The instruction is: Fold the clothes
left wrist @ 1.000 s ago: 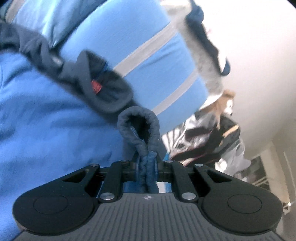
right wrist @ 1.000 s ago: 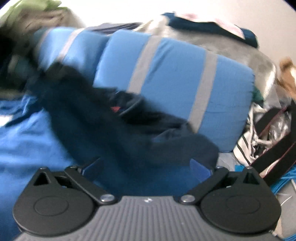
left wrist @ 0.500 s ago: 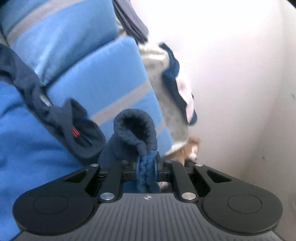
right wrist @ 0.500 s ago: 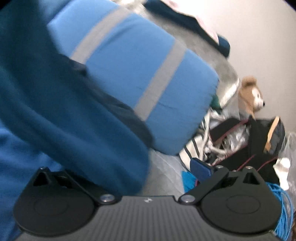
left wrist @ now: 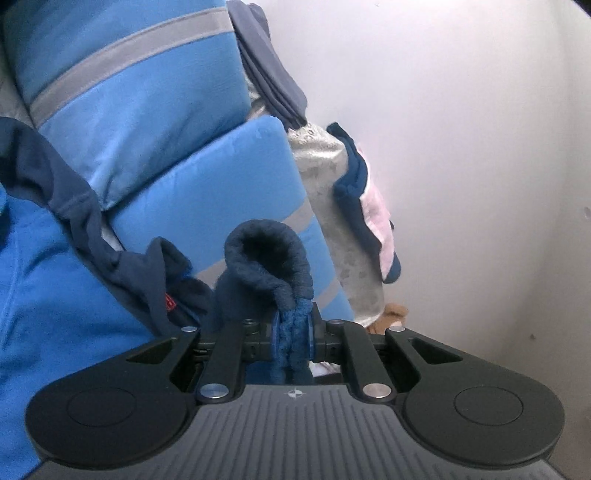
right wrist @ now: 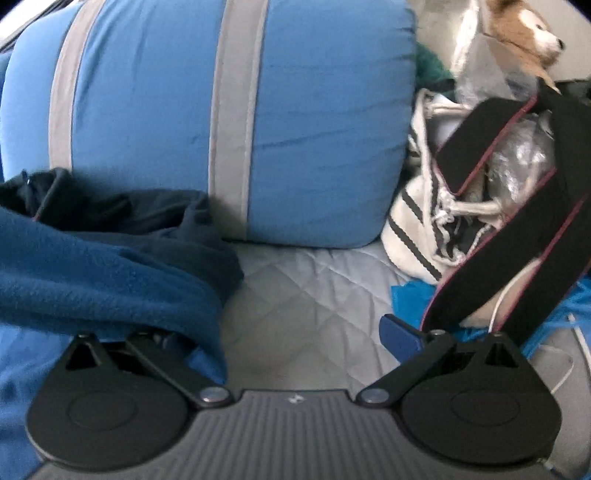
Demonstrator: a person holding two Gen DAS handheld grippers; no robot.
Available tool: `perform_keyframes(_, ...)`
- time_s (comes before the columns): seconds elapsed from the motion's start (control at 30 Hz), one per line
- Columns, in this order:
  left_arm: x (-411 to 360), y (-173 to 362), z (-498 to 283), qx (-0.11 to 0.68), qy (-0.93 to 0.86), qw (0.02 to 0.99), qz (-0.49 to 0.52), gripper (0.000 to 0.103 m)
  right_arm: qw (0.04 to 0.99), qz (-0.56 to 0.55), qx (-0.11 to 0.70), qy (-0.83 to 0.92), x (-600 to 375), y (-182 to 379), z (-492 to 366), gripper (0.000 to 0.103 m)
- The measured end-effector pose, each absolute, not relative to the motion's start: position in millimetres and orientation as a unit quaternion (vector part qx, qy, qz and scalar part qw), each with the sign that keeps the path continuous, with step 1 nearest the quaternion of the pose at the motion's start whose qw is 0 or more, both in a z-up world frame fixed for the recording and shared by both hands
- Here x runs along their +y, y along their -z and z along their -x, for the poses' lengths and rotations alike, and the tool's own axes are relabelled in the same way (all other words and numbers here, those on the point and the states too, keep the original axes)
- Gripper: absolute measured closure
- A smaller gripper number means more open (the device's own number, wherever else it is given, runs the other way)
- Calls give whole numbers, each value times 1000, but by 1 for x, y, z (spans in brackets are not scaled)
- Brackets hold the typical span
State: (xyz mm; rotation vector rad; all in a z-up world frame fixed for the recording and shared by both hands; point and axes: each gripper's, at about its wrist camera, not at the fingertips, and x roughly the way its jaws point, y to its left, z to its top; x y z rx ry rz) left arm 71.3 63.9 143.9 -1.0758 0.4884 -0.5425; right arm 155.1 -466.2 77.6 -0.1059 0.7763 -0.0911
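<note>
While its jaws stand almost together, the left gripper (left wrist: 292, 338) pinches a bunched fold of the blue fleece garment (left wrist: 269, 258), and the cloth fills the narrow gap between the 2 pads. Above the pinch the fleece curls into a rounded loop with a dark hollow. To the left of it the garment runs on as bright blue cloth edged in navy, with a small red tag (left wrist: 170, 302) near the edge.

Behind the fleece, in the left wrist view, stand 2 blue cushions with grey stripes (left wrist: 155, 110), a grey patterned pillow (left wrist: 332, 206) and a navy and pink cloth (left wrist: 373, 218) against a white wall (left wrist: 480, 147).

The right gripper (right wrist: 295, 334) is spread wide – nothing lies between its fingers but bare grey quilted cover (right wrist: 306, 295). Its right fingertip, a blue pad (right wrist: 400, 334), shows clearly; the left one is hidden under the fleece, which drapes over that side of the tool in the lower left of the right wrist view. I cannot tell whether the cloth rests on the finger or merely hangs in front of it.

Farther right lie a black strap with red piping (right wrist: 498, 229), a white bag with dark stripes (right wrist: 417, 229), clear plastic and a brown plush toy (right wrist: 517, 29).
</note>
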Motion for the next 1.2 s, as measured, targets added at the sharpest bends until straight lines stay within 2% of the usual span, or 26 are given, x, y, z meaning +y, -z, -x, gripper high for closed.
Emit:
perform_keyframes(0.23, 61, -135, -76, 250, 231, 799, 495, 90, 905, 150, 395, 36, -451, -71, -159, 0)
perform_keyframes(0.47, 66, -137, -72, 234, 235, 796, 506, 90, 909, 5, 417, 10, -461, -38, -143, 0)
perform_keyframes(0.53, 67, -136, -72, 235, 233, 796, 508, 90, 909, -8, 417, -7, -457, -28, -138, 0)
perform_keyframes(0.77, 69, -134, -72, 231, 231, 793, 514, 90, 926, 94, 363, 31, -422, -9, -135, 0)
perform_keyframes(0.93, 76, -129, -75, 237, 204, 797, 516, 90, 921, 135, 364, 30, -432, -20, -131, 0)
perform_keyframes(1.03, 79, -128, -76, 244, 184, 802, 514, 90, 917, 117, 382, -5, -451, -34, -137, 0)
perform_keyframes(1.2, 78, -128, -75, 245, 185, 804, 510, 90, 900, -5, 434, -20, -475, -48, -150, 0)
